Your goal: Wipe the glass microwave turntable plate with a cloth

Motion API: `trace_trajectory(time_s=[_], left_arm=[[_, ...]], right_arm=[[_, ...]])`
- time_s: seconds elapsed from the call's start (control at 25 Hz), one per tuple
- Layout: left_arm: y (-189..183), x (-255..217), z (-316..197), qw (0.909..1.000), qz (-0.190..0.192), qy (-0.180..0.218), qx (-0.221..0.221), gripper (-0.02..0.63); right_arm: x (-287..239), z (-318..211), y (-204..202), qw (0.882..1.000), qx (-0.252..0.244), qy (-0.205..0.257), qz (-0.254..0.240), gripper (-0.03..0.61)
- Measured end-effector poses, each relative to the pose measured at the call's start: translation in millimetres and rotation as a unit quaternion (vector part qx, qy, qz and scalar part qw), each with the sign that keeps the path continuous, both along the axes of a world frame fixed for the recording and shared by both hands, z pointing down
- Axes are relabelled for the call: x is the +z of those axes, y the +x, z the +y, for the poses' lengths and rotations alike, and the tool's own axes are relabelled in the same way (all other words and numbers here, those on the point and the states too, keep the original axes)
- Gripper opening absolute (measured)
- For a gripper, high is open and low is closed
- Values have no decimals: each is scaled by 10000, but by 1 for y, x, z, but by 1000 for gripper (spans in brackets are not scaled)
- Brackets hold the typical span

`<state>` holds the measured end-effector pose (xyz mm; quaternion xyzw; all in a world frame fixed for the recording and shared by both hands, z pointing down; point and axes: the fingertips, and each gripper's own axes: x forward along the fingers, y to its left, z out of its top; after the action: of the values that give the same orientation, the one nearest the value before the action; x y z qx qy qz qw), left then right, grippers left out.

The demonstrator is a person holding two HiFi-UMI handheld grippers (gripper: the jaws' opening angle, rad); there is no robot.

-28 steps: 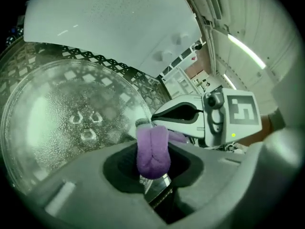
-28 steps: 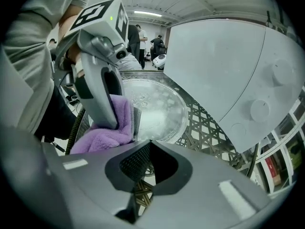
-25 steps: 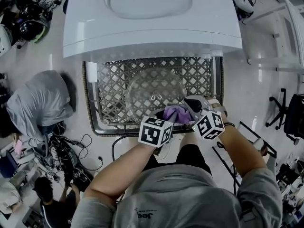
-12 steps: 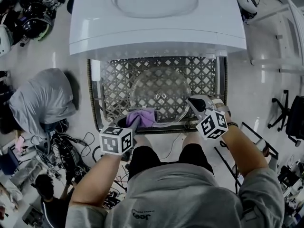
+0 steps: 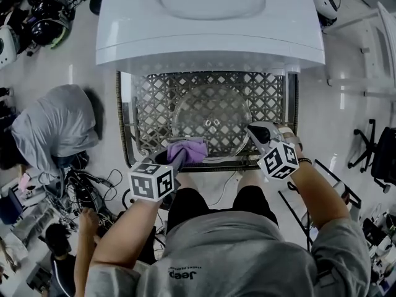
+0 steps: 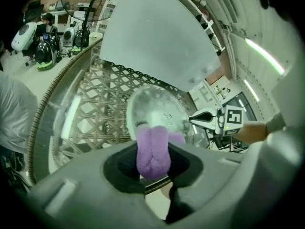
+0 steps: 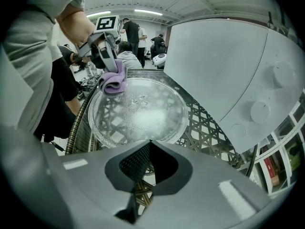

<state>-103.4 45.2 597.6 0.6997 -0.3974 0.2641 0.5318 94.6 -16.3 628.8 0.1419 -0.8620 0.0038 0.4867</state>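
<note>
A clear glass turntable plate (image 5: pixel 212 121) lies flat on a metal lattice table (image 5: pixel 145 101). My left gripper (image 5: pixel 179 154) is shut on a folded purple cloth (image 5: pixel 188 150), which rests on the plate's near-left rim. In the left gripper view the cloth (image 6: pixel 152 149) fills the jaws, with the plate (image 6: pixel 155 106) just beyond. My right gripper (image 5: pixel 257 135) is at the plate's near-right edge. In the right gripper view its jaws (image 7: pixel 149 143) close on the plate's near rim (image 7: pixel 138 111), and the cloth (image 7: pixel 113 82) shows at the far side.
A large white panel (image 5: pixel 210 23) rises behind the table. On the floor to the left are a grey bundle (image 5: pixel 52 125) and tangled cables (image 5: pixel 93 190). A chair (image 5: pixel 377 153) stands at the right.
The left gripper has carried the purple cloth from the plate's near-right rim across to its near-left rim, then nearly stopped. The right gripper has stayed at the plate's edge.
</note>
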Motion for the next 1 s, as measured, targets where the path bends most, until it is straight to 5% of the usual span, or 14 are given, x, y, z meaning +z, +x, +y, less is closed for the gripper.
trace_trajectory(time_s=[0.28,0.44,0.8,1.0], left_arm=[[142,-12,15,9897,1282,-107,630,95],[186,7,18,9883,1284,-114,809,95],[177,25,23,9933,891,-96,723,95],[145,23,36,9934,1008,-455,305,95]], right_arm=[[0,0,0,10000,1,11,10,6],[1,0,-1,10000,-22,21,19,5],[1,0,0,10000,-7,24,-26,5],[0,0,-1,10000,8,7,-29,6]])
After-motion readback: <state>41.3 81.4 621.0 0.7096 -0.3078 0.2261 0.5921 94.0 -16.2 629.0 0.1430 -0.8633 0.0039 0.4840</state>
